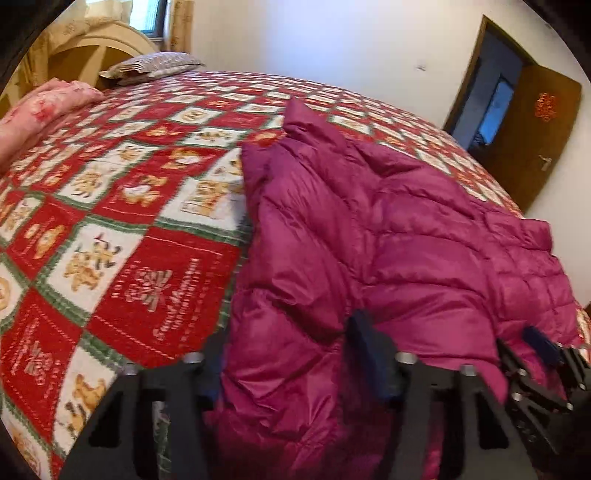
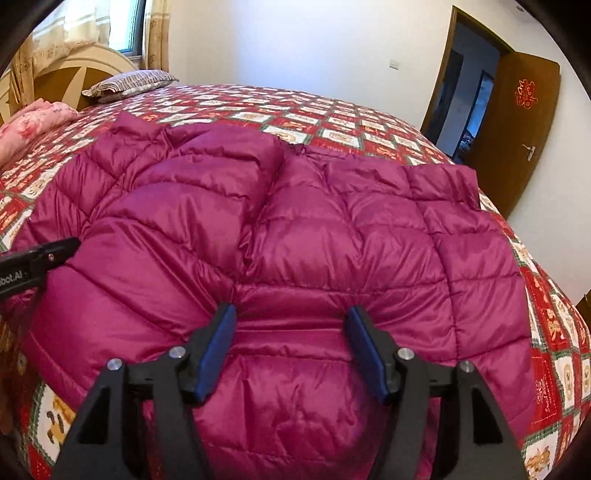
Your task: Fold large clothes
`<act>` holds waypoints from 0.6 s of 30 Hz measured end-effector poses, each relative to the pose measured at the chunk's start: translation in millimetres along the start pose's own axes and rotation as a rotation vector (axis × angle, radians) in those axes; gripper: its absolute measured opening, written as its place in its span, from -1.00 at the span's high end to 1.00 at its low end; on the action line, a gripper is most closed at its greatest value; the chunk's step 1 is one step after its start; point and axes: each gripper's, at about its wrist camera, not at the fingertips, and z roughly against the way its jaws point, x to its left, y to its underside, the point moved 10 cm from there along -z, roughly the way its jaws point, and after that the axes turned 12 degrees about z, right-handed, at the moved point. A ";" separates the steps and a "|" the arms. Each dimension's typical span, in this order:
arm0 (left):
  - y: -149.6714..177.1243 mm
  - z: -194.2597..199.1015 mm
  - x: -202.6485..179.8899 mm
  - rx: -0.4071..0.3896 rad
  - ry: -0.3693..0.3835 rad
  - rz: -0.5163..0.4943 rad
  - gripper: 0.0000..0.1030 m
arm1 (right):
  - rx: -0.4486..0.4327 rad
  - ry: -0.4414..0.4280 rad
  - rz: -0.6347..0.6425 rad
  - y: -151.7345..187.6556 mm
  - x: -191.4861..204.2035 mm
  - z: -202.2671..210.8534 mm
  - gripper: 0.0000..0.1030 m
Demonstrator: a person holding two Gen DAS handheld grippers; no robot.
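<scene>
Magenta puffer jacket lies spread on bed w/ red-white patchwork quilt. Right claw jaws apart, straddling jacket's near hem at 6 o'clock. Left claw also apart over jacket's edge, at 9 o'clock in right-wrist view. Striped pillow at 11.

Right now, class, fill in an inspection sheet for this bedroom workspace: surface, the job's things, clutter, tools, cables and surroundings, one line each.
Surface: bed under a red, white and green checked quilt with bear pictures.
Job's things: magenta quilted puffer jacket spread across the near edge, puffy, partly folded.
Clutter: pink floral bedding and a striped pillow near the headboard.
Tools: left tool open, jacket between its fingers; right tool open, fingers pressed into jacket fabric.
Cables: nothing seen.
Surroundings: white walls, curtained window, open brown wooden door with a red ornament.
</scene>
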 end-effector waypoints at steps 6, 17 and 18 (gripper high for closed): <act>2.8 15.2 -12.1 -0.014 0.036 -0.046 0.78 | -0.001 0.009 0.001 0.8 -0.1 1.7 -0.30; -10.3 67.3 18.1 -0.065 0.076 0.004 0.82 | 0.000 0.010 0.005 2.1 37.4 20.6 -0.30; -12.4 74.2 24.2 -0.076 0.070 0.011 0.82 | -0.008 -0.006 0.007 1.0 46.6 23.4 -0.31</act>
